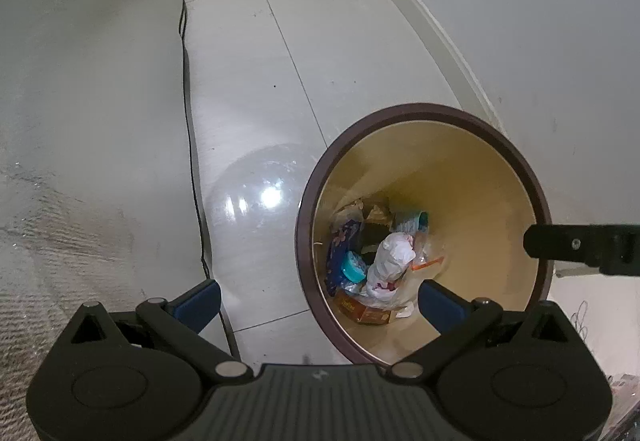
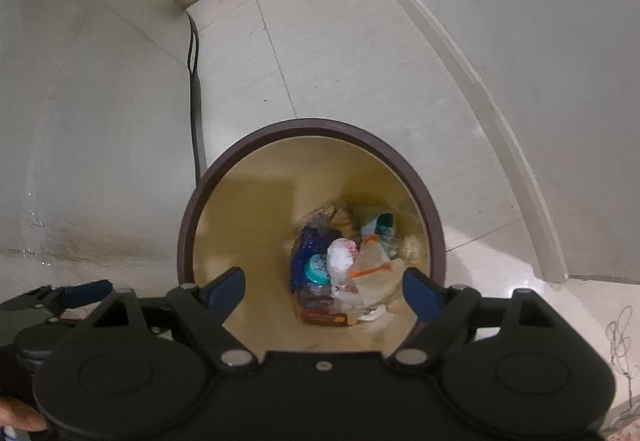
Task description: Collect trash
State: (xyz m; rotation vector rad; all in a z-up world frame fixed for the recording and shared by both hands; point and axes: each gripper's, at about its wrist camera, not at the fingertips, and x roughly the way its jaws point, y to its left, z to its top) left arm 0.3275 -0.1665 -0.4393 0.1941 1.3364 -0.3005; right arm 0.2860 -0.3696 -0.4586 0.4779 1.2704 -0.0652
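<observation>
One bin: your round trash bin (image 1: 538, 177) with a dark brown rim and cream inner wall fills the lower right of the left wrist view; in the right wrist view the same bin (image 2: 200, 201) sits at lower centre.
Trash inside, counted: one white crumpled bag (image 1: 390, 257), one teal lid (image 1: 354, 268), one dark blue wrapper (image 1: 335, 261), one orange-brown carton (image 1: 366, 313), one clear zip bag with an orange strip (image 2: 370, 271), one teal-rimmed cup (image 2: 382, 223). All lie at the bottom of the bin, piled and touching.
Other things: one black cable (image 1: 192, 169) runs along the pale tiled floor (image 1: 280, 41), left of the bin; one clear round lid-like disc (image 1: 260, 197) lies on the floor just beside the bin's left rim.
Two grippers: your left gripper (image 1: 320, 301) and your right gripper (image 2: 326, 287).
Left gripper pose: it points steeply down, one blue pad over the floor at lower left, the other over the bin's mouth; the jaws stand wide apart with nothing between them.
Right gripper pose: it points steeply down, centred over the bin's mouth; both blue pads hang above the trash, jaws spread, nothing pinched.
Hands: one fingertip (image 2: 18, 423) of yours shows at the lower left corner of the right wrist view.
</observation>
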